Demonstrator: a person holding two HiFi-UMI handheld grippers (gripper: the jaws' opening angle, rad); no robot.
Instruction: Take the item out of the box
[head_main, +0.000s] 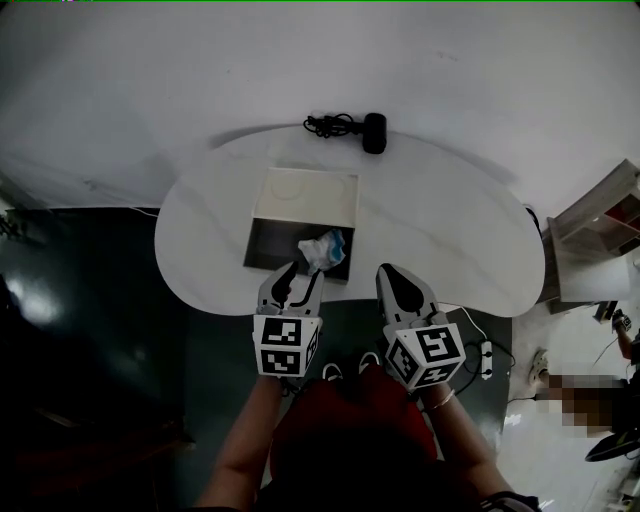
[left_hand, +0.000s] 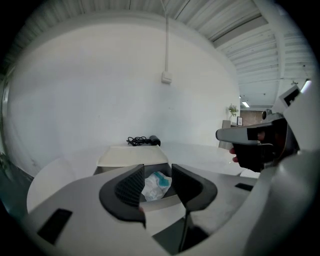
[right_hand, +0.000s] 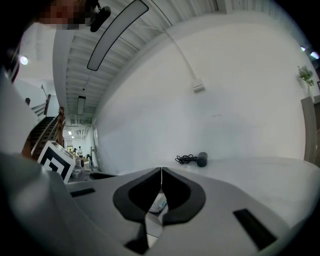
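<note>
Task is barely started: the item (head_main: 323, 248) sits in the box (head_main: 268, 245), nothing lifted out. The box is on the white desk (head_main: 450, 230) near our edge, its lid (head_main: 305, 195) flipped back and lying open on the far side. The only contents we see are that one crumpled white packet with blue print, bunched in the near right corner and poking up around the rim; the rest of the dark interior looks bare, though it's too dark in the head view to be sure. The left gripper (head_main: 292, 278) is at the near wall of the box with its fingers spread. In the left gripper view the item (left_hand: 156, 184) lines up in the gap just beyond the tips, not pinched. The right gripper (head_main: 400, 285) hovers beside the box over the desk edge, fingers pressed together on nothing. What's left: push the left fingers around the packet, close, lift clear of the walls, set it down on the desk. A black cable bundle (head_main: 350, 128) lies at the far edge, well apart from all this.
</note>
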